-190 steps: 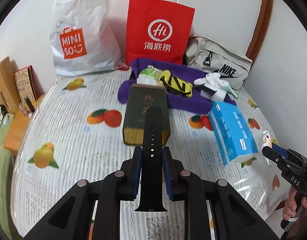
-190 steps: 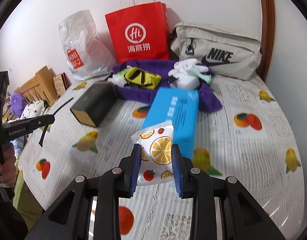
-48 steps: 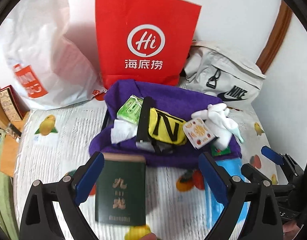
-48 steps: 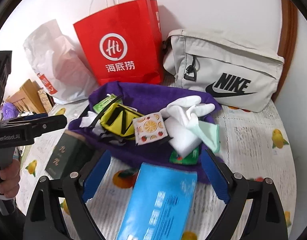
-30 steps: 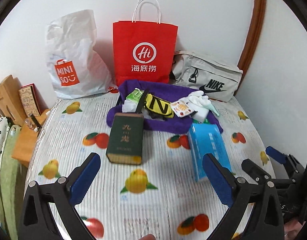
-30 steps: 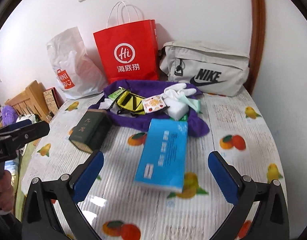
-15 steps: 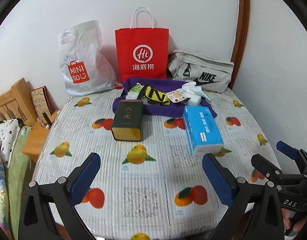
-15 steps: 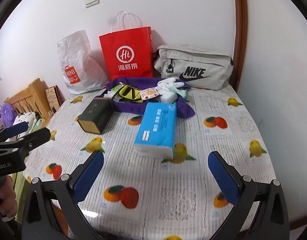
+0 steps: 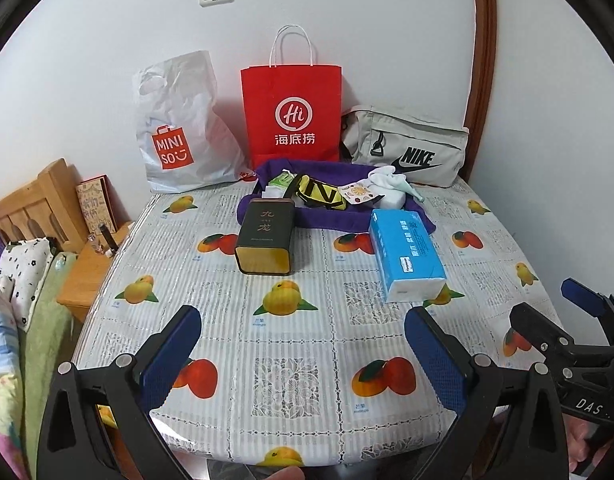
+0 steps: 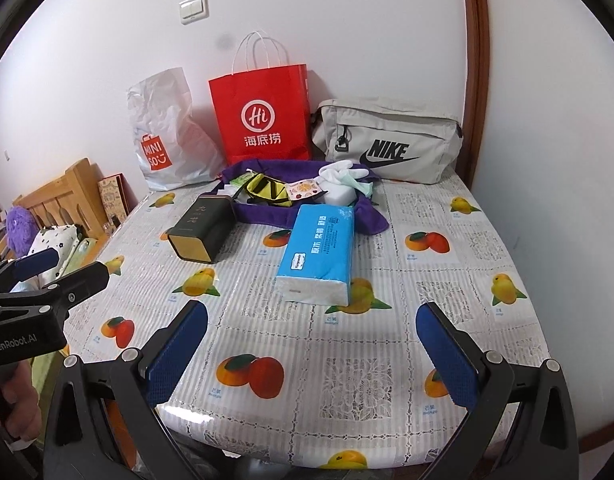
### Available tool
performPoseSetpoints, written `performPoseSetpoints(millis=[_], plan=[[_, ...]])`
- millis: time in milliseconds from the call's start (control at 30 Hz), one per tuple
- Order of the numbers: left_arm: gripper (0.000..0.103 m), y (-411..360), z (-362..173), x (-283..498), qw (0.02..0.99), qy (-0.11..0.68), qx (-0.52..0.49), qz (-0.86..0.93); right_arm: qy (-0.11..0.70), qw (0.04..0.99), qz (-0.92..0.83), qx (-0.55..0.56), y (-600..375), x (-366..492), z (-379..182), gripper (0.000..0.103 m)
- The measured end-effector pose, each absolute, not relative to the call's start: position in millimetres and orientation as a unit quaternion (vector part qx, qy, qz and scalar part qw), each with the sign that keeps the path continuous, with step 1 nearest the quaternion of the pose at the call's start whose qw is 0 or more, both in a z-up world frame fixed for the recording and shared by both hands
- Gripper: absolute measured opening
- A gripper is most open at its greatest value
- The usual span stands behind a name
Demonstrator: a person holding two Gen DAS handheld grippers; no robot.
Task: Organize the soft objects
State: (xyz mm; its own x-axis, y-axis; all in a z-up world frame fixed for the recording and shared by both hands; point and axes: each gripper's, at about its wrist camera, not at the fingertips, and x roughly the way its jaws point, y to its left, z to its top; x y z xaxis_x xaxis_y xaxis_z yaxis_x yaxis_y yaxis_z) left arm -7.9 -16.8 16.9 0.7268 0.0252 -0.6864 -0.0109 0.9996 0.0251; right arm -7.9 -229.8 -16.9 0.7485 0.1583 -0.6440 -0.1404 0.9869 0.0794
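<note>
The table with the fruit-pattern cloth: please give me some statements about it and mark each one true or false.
1. The blue tissue pack lies flat on the table. True.
2. The dark green box stands upright. False: it lies on its side.
3. The left hand-held gripper is shut on a watch strap. False: it is open and holds nothing.
4. The fruit-print sachet lies on the purple cloth. True.
5. The right hand-held gripper is open. True.

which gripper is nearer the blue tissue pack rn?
Right gripper, by a little: the tissue pack lies almost straight ahead of it. Left gripper sits further left, with the pack ahead and to its right. Both open.
</note>
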Motion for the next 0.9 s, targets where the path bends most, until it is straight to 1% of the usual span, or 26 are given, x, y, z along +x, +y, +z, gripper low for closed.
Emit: performPoseSetpoints(millis=[900], plan=[[0.103, -16.6, 21.2, -15.4, 0.931, 0.365, 0.008, 0.013, 0.34, 0.937, 0.073, 0.012, -231.2, -16.5, -10.4, 0.103]])
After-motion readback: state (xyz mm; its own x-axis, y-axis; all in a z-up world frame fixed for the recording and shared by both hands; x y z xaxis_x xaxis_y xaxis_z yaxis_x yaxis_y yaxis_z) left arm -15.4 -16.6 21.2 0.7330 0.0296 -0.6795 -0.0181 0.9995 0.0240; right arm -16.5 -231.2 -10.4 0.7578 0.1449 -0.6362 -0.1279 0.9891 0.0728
